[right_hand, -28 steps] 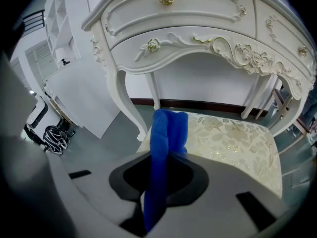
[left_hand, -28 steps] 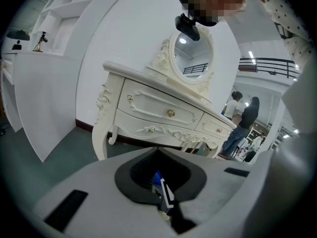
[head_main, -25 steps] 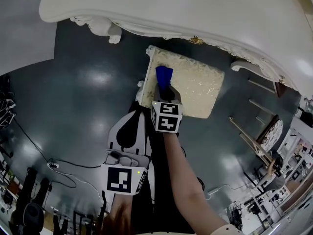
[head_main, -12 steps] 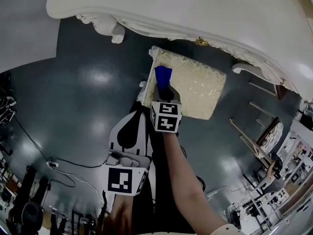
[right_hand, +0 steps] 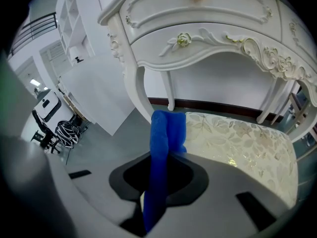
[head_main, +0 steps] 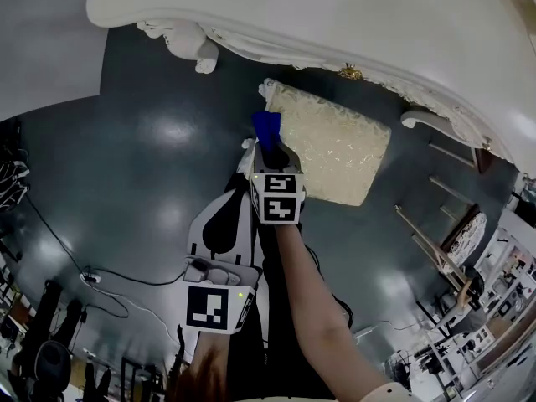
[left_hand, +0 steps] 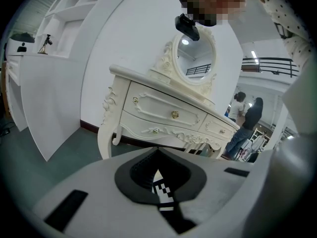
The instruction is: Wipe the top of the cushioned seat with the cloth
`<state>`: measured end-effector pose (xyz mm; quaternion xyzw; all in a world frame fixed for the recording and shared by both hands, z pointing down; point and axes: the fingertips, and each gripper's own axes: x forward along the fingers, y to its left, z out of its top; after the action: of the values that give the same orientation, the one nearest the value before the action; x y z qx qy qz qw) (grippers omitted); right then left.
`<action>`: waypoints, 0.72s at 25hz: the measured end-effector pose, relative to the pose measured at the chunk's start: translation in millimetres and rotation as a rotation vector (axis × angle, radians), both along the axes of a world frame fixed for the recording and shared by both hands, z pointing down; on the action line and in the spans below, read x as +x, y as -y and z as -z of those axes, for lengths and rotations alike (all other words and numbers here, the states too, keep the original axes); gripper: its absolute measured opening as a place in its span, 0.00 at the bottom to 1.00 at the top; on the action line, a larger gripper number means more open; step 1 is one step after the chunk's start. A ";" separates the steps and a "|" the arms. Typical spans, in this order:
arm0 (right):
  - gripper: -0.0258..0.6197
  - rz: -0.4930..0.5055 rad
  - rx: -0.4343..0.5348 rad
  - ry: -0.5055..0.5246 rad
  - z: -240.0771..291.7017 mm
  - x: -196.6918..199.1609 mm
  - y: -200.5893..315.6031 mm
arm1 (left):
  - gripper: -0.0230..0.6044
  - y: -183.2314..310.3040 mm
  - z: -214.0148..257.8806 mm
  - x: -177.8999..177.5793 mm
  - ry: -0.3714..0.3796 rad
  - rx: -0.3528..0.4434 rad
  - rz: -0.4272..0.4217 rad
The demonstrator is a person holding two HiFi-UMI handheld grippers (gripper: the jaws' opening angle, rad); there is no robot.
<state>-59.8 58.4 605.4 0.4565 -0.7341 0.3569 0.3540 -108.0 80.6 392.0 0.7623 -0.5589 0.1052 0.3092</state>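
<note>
Left gripper point(head_main: 234, 195) parked low by the person's legs, jaws pressed together on nothing, not in play. Right gripper point(head_main: 272, 153) pinching the blue cloth point(head_main: 266, 128), with a folded strip sticking out past the jaws. Change over the last second: it slid toward the person's left, so the cloth now sits at the left edge of the cushioned seat point(head_main: 335, 153), partly past it; before it was further in. Can't confirm contact. Reads as end of a stroke, with the patterned top to the right probably next. White dressing table point(head_main: 335, 23) overhangs the seat's far side.
</note>
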 end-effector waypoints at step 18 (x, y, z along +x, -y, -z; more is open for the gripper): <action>0.13 -0.124 0.142 0.098 79.4 63.9 -3.9 | 0.03 3.5 24.8 51.7 -0.022 0.033 -0.115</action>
<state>4.1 62.3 526.0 0.5071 -0.7441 0.3473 0.2617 -56.3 77.1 367.2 0.7992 -0.5123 0.1050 0.2962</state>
